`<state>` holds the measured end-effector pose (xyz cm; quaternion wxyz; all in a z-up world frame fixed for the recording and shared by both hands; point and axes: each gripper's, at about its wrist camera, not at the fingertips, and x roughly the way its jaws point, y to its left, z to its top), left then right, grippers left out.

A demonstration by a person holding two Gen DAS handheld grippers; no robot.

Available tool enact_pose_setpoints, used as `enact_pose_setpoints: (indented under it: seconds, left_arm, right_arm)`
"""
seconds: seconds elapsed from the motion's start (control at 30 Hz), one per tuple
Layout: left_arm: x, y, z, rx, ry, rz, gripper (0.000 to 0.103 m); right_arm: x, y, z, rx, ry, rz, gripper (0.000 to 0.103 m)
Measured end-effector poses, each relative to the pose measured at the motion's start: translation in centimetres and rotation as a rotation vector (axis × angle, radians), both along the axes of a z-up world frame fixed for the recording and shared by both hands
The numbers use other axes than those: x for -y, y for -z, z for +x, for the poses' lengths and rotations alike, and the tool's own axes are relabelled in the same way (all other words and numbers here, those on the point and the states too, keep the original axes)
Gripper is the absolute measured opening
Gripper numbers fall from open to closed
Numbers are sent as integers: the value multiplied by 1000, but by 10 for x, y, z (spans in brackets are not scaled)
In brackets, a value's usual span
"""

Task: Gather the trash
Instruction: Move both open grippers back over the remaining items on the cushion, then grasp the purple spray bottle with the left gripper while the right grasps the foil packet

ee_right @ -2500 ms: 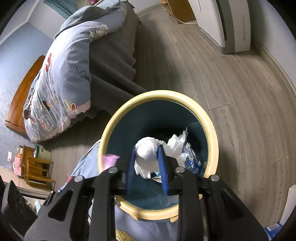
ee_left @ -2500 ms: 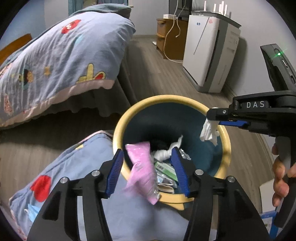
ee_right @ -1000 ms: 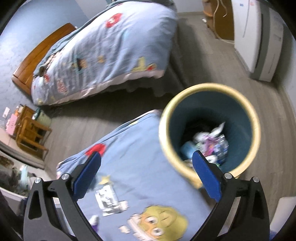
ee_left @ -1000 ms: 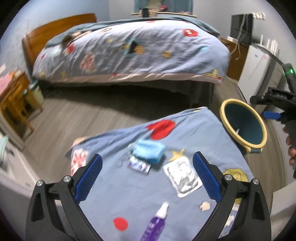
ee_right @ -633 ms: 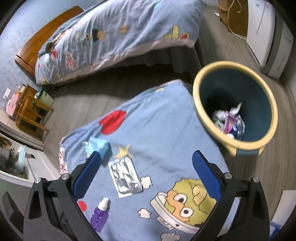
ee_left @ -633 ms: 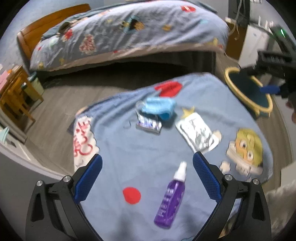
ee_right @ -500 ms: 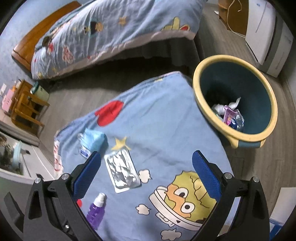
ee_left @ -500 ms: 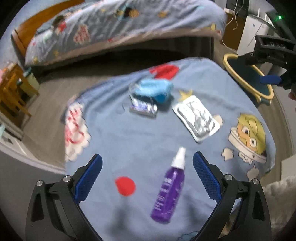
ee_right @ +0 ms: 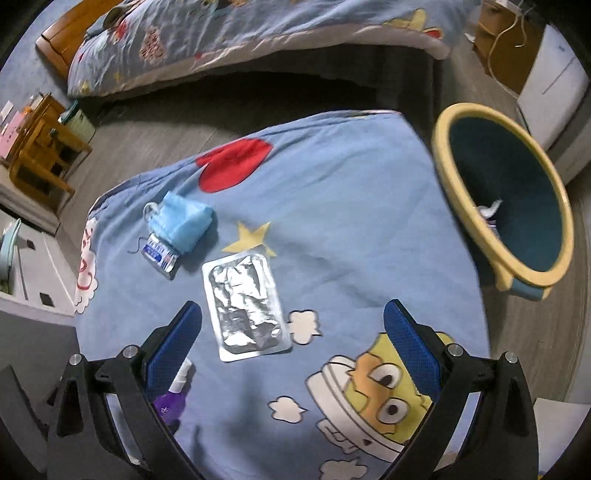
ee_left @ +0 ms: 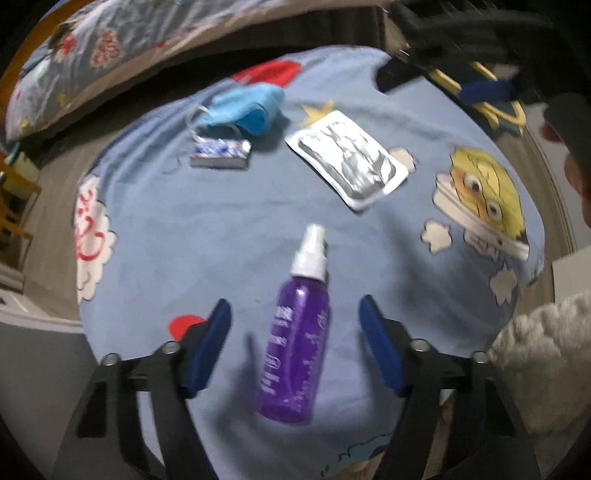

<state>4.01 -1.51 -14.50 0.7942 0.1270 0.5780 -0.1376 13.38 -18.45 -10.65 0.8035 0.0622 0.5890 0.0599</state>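
Left gripper (ee_left: pixel 293 332) fingers closing astride purple spray bottle (ee_left: pixel 295 343); right gripper (ee_right: pixel 291 339) wide above foil pack (ee_right: pixel 245 304).

- Home bedroom.
- Bed (ee_right: pixel 240 37) with wooden headboard (ee_right: pixel 70 33), covered by a cartoon-print blue quilt.
- Grey wood-plank floor (ee_right: pixel 155 136).
- Small wooden chair or stand (ee_right: pixel 40 147) by the wall, household bits on it.
- Wooden cabinet (ee_right: pixel 506 48) with trailing cables; white appliance (ee_right: pixel 554 85) beside it.
- Yellow-rimmed waste bin (ee_right: pixel 506 199) beside a cartoon-print blue cloth (ee_right: pixel 351 206).
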Motion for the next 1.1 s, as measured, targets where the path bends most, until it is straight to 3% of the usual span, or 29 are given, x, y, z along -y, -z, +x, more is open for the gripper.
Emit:
enact_pose_setpoints:
  seconds: [0.03,0.1,0.23,0.5,0.83,0.93,1.0,1.1]
  left_arm:
    - [1,3,0,-15,8,4,57]
    - [0,8,1,-41,11,7,35]
    - [-7,6,7,-46,-22,-16,34]
    - [-43,-9,34,25,-148,-29,34]
    - [-67,-9,50,15,-243,-72,34]
    - [-68,-8,53,14,-246,-73,34]
    - [-70,-9,52,14,-247,-73,34]
    - [-70,-10,52,15,-248,-72,34]
  right_arm:
    - [-3,4,1,-8,-11,1,97]
    - [-8,9,2,-15,-26,-3,96]
    - [-16,22,7,-37,-50,-17,96]
    - [-35,42,16,-61,-110,-19,96]
    - [-70,66,23,-86,-226,-87,95]
    - [-71,68,23,-83,-231,-117,88]
    - [-71,66,23,-76,-235,-148,75]
    - [-67,63,24,-73,-226,-151,68]
